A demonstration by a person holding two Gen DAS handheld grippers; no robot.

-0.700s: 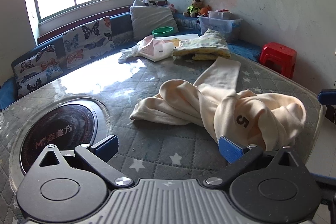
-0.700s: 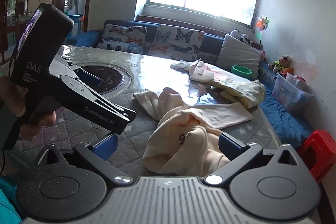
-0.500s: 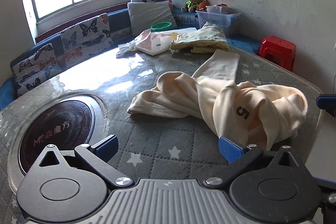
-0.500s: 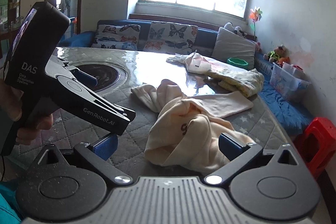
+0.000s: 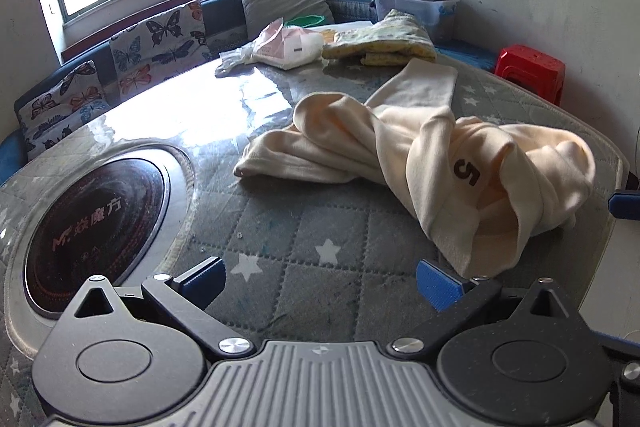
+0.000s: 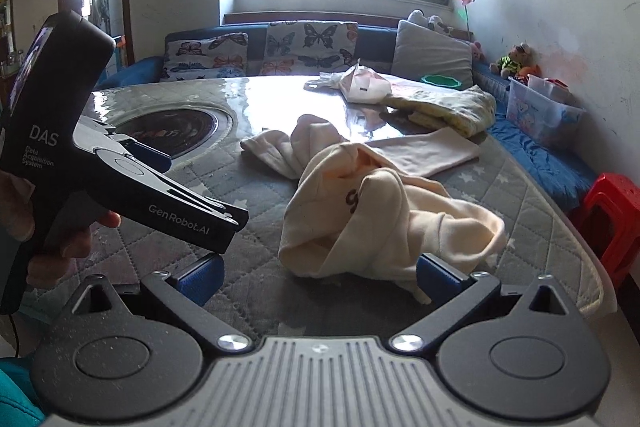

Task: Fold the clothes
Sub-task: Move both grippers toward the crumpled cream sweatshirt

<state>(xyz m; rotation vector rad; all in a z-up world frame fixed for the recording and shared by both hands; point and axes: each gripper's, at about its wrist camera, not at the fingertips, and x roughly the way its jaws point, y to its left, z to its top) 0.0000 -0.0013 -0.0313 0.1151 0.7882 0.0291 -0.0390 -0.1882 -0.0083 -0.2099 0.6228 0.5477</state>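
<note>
Right view only – left gripper (image 6: pixel 192 187), hand-held, beside garment (image 6: pixel 384 215)

Quilted grey table (image 5: pixel 304 251) with round black inset plate (image 5: pixel 92 223); carrying crumpled cream garment (image 5: pixel 440 163), folded yellow clothes (image 5: pixel 380 43), pink bag (image 5: pixel 288 45).

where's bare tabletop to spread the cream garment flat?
Free: the quilted star mat between the round cooktop inset and the crumpled cream garment, and the glossy stretch toward the butterfly cushions. Crowded: the far edge, with the yellow folded clothes and pink-white bundle.
</note>
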